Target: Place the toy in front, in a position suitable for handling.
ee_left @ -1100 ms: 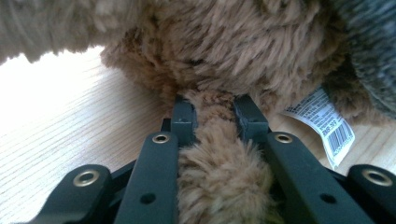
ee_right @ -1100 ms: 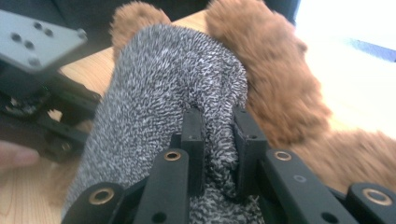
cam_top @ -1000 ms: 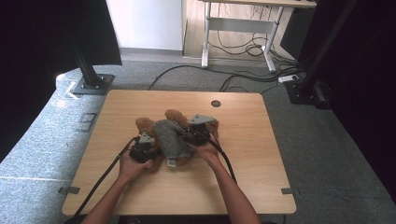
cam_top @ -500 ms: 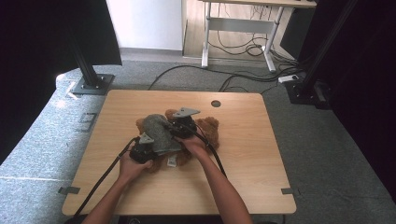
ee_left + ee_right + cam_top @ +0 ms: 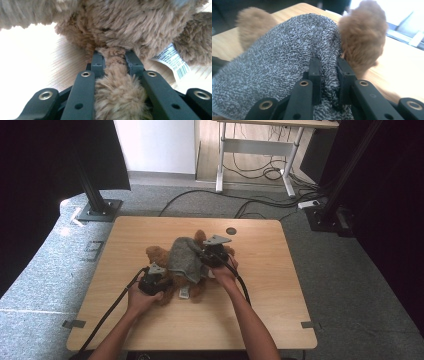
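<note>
The tabletop (image 5: 260, 320) was a pale wooden board with a small dark round hole (image 5: 231, 231) near its far edge, standing on grey carpet (image 5: 360, 270) where black cables (image 5: 260, 205) ran across the floor beyond it. Near the middle of the tabletop lay a brown plush toy (image 5: 200, 239), its fur showing on both sides of a grey knitted cloth (image 5: 186, 260) that covered its body. In the right gripper view a rounded furry part of the toy (image 5: 362, 32) stuck up just beside the cloth (image 5: 282, 55). The person's two forearms came in from the near edge, one hand at each side of the toy. The right tool (image 5: 214, 254) sat at the far right side of the cloth, and its jaws were closed on a fold of the grey cloth, the knit bunched between the two black pads (image 5: 315, 72). The left tool (image 5: 152, 282) lay low at the toy's near left side; its jaws were clamped on a thin furry limb of the toy (image 5: 112, 72), which ran between the pads (image 5: 98, 63) up into the body. A white label with a barcode (image 5: 172, 61) hung from the toy and rested on the tabletop just right of that limb in the left gripper view.
</note>
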Available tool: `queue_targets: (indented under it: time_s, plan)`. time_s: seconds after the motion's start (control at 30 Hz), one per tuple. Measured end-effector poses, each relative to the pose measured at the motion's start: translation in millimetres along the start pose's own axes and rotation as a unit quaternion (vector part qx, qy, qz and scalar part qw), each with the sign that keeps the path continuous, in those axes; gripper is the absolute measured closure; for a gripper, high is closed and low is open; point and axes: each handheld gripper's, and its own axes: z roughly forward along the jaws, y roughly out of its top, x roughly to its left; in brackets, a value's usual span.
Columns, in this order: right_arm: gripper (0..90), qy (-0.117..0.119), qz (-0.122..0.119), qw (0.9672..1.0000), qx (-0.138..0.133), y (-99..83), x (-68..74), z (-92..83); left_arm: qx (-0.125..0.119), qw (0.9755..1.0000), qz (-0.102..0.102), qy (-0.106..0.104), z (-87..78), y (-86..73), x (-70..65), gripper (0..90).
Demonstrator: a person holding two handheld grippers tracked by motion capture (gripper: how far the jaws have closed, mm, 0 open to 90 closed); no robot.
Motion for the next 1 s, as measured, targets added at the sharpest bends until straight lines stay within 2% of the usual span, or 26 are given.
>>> queue_targets:
  time_s: [0.03,0.07,0.1,0.4,0.63,0.9,1.0]
  plan:
    - [76.9,-0.006,0.012,0.9999,-0.002,-5.2,-8.5,-6.6,0.000,1.0000,0.000,0.000,-0.1,0.0,0.0,73.0]
    - [76.9,-0.006,0.012,0.9999,-0.002,-5.2,-8.5,-6.6,0.000,1.0000,0.000,0.000,-0.2,0.0,-0.2,73.0]
    - [76.9,-0.005,0.022,0.9997,-0.006,-10.0,-14.8,-12.6,0.000,1.0000,0.001,0.000,-0.2,-0.1,-0.5,72.9]
    - [76.8,-0.015,0.020,0.9995,-0.019,-18.1,-21.9,-31.2,0.001,1.0000,0.002,0.000,-0.6,-0.3,-0.8,72.7]
    - [76.8,-0.026,0.040,0.9983,-0.032,-29.5,-34.3,-46.5,-0.002,1.0000,0.000,0.001,-0.5,-0.5,-1.2,72.6]
    - [76.8,-0.046,0.077,0.9953,-0.037,-48.6,-56.2,-64.1,0.000,1.0000,0.001,0.001,-0.5,-0.4,-1.1,72.4]
    - [76.7,-0.049,0.076,0.9952,-0.036,-53.6,-58.8,-67.1,0.000,1.0000,0.002,0.002,-0.6,-0.4,-1.5,72.4]
